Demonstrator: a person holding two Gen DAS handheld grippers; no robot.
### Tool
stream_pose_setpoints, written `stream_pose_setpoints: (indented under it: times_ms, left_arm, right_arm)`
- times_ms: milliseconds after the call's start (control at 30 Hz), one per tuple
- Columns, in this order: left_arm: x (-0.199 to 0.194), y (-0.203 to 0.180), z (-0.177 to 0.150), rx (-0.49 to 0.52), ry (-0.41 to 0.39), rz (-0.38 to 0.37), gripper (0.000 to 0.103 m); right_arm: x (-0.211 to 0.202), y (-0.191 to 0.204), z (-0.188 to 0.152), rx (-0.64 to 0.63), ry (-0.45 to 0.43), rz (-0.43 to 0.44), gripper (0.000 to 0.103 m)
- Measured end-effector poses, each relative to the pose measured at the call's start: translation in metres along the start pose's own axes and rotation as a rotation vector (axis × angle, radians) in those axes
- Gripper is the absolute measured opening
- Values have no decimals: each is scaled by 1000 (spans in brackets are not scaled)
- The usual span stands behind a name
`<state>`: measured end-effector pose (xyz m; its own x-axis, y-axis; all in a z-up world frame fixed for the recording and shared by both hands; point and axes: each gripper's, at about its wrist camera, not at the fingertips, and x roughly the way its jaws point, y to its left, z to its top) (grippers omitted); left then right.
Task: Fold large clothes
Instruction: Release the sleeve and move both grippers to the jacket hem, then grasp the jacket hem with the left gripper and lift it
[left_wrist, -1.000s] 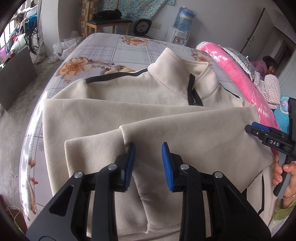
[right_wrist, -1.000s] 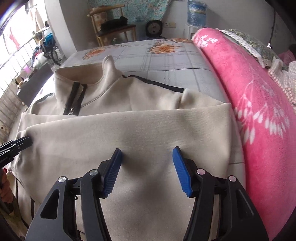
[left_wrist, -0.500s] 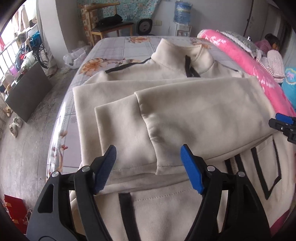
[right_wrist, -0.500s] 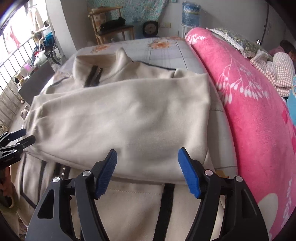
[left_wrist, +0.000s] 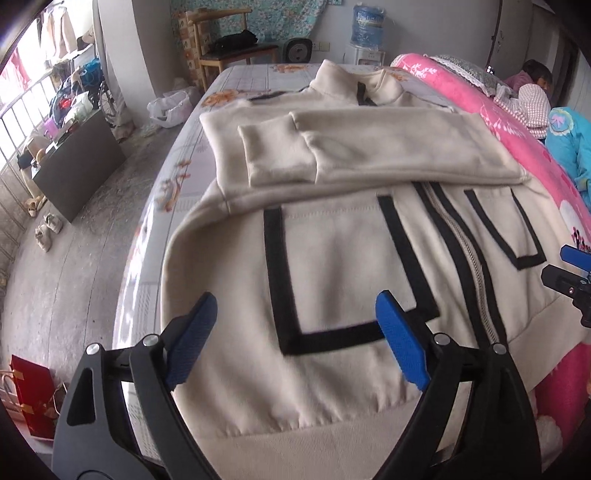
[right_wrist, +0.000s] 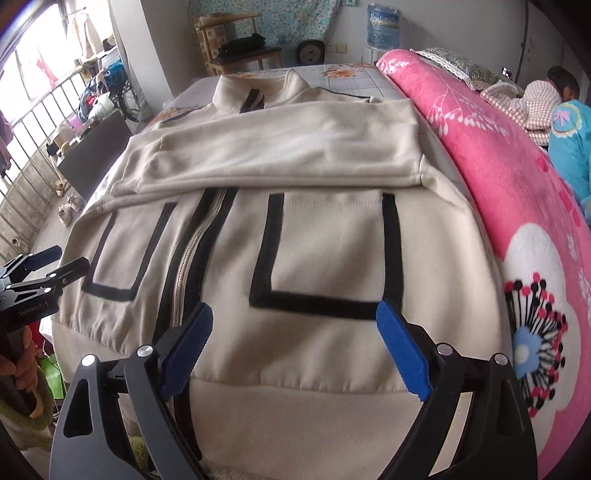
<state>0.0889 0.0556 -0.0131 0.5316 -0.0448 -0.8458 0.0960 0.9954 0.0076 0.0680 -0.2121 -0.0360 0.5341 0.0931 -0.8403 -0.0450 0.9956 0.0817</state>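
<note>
A beige zip jacket (left_wrist: 332, 266) with black trim lies front up on the bed, collar at the far end. It also shows in the right wrist view (right_wrist: 325, 251). Both sleeves (left_wrist: 388, 151) are folded across the chest. My left gripper (left_wrist: 295, 343) is open and empty, above the hem on the jacket's left half. My right gripper (right_wrist: 295, 343) is open and empty, above the hem on the right half. Each gripper shows at the edge of the other's view: the right gripper (left_wrist: 570, 273) and the left gripper (right_wrist: 37, 273).
The bed (left_wrist: 236, 81) has a floral sheet. A pink blanket (right_wrist: 498, 155) lies along the jacket's right side. A person (left_wrist: 535, 85) lies at the far right. A chair (left_wrist: 229, 51), a water dispenser (left_wrist: 365, 33) and floor clutter stand beyond the bed.
Both grippers have pulled back from the folded sleeves to the jacket's hem. Both jaws have opened wider. The sleeves stay folded across the chest.
</note>
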Motion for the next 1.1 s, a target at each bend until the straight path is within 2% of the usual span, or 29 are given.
stream_pose_setpoints:
  times_ms: [167, 333, 467, 567, 667, 733, 833, 933, 1033, 1100]
  left_arm:
    - [14, 2, -27, 5, 16, 91, 84]
    - [-13, 17, -49, -37, -56, 79, 84]
    - [-34, 32, -74, -68, -107, 67, 84]
    - [-51, 44, -95, -107, -129, 49, 84]
    - [-65, 52, -113, -144, -145, 6, 82]
    - [-68, 56, -124, -183, -134, -35, 72]
    - [-72, 65, -140, -266, -126, -95, 64]
    - [-66, 79, -150, -379, -107, -175, 61]
    - [-51, 92, -153, -466, -81, -211, 60]
    - [-39, 99, -156, -521, -59, -261, 59]
  right_arm:
    - [9, 1, -21, -23, 23, -79, 88]
    - [-3, -2, -30, -16, -34, -84, 90]
    - [16, -6, -35, -21, 8, -106, 91]
    - [17, -10, -40, -3, 1, -84, 91]
    - [17, -12, -44, 2, -9, -66, 92]
    - [17, -14, -46, 5, -18, -56, 93]
    - [18, -14, -45, -3, -18, -47, 94]
    - [18, -17, -45, -4, -22, -25, 94]
    - [19, -18, -46, -6, -28, -14, 96]
    - [20, -16, -45, -15, -20, -21, 96]
